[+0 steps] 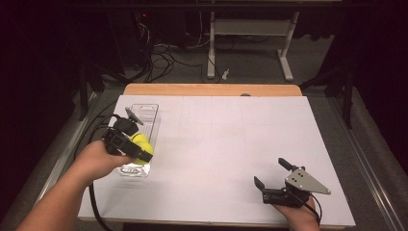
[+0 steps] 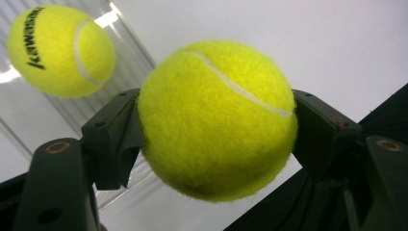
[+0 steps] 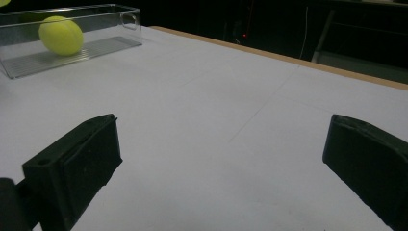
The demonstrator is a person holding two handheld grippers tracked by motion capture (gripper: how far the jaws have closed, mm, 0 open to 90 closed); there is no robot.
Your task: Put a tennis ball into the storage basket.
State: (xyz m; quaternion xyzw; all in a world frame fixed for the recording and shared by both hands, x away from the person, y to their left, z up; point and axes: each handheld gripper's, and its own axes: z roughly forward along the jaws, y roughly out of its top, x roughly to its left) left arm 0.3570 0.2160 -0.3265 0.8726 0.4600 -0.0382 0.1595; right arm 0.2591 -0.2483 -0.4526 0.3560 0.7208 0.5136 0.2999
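While the left gripper (image 2: 216, 139) clamps a fuzzy yellow tennis ball (image 2: 217, 120) between its two black jaws, that ball hangs just above the near end of the clear plastic rectangular bin (image 1: 150, 111). A second yellow tennis ball with black lettering (image 2: 60, 50) lies on the ribbed floor of the bin, just beyond the held one and apart from it. The held ball should be light and springy, with a felt cover that gives the jaws good friction, so slipping looks unlikely; being round, it is best taken across its widest middle, as the jaws sit now. A squeeze off that line could pop it out. Released, it would likely bounce and roll inside the bin. Well apart from the bin, toward the table's near right corner, the right gripper (image 1: 271, 173) rests with jaws spread wide and empty on the white table surface (image 1: 231, 139).
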